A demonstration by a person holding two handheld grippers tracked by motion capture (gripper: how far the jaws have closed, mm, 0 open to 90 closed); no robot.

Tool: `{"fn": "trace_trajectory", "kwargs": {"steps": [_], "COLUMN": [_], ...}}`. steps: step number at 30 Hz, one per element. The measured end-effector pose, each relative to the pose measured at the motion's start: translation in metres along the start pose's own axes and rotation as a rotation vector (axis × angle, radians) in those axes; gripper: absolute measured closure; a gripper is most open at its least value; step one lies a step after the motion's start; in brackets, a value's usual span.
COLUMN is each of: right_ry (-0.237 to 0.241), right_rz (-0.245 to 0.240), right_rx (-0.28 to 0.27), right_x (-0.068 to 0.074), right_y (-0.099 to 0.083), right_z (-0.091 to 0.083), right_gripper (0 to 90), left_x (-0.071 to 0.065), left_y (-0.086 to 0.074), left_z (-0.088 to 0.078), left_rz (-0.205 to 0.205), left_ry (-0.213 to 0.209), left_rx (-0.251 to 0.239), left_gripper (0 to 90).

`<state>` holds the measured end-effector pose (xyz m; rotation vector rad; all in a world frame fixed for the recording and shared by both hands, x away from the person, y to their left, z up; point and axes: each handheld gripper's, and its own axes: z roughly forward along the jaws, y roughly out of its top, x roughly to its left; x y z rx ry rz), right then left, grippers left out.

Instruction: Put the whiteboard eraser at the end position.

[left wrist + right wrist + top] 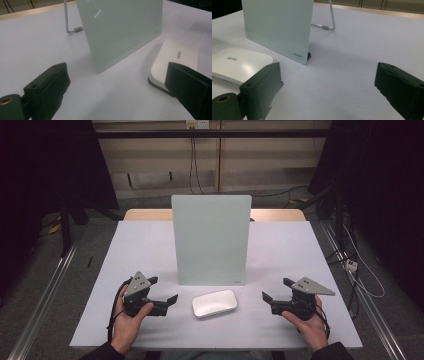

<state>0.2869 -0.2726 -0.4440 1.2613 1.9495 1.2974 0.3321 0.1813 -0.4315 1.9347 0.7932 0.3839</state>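
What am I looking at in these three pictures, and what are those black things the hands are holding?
A person sits at a white table with a handheld two-jaw gripper in each hand: the left gripper and the right gripper. One picture looks down from above. The other two come from cameras riding on the grippers, looking out between their black jaws. On the table stands an upright pale glass board on a wire stand. A flat white pad lies in front of it. Both grippers are open and hold nothing.

Lighting: bright, even on white table [150, 250]; surroundings dark. Soft shadows beside glass board [211, 240]. Near jaws slightly blurred.
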Motion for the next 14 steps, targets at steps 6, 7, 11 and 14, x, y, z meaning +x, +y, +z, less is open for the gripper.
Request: {"fn": "trace_trajectory", "kwargs": {"steps": [6,7,11,14], "right_ry": [-0.003,-0.002,-0.006,-0.006], "right_rz": [0.004,0.003,0.002,0.000], "right_rx": [-0.003,-0.004,-0.006,-0.004], "right_x": [0.000,0.000,-0.001,-0.001], "right_y": [0.000,0.000,0.000,0.000], "right_z": [-0.001,-0.001,-0.001,0.000], "right_gripper": [7.1,7.1,7.2,7.2], "left_x": [0.002,0.003,0.008,0.009], "left_y": [-0.009,-0.011,-0.013,-0.015], "left_z": [-0.007,-0.008,-0.011,-0.011], "left_rz": [-0.018,-0.033,-0.049,-0.067], "left_ry": [-0.009,-0.004,0.020,0.019], "left_rx": [-0.007,-0.015,-0.031,-0.033], "left_gripper": [5.1,5.1,5.1,5.1]}}
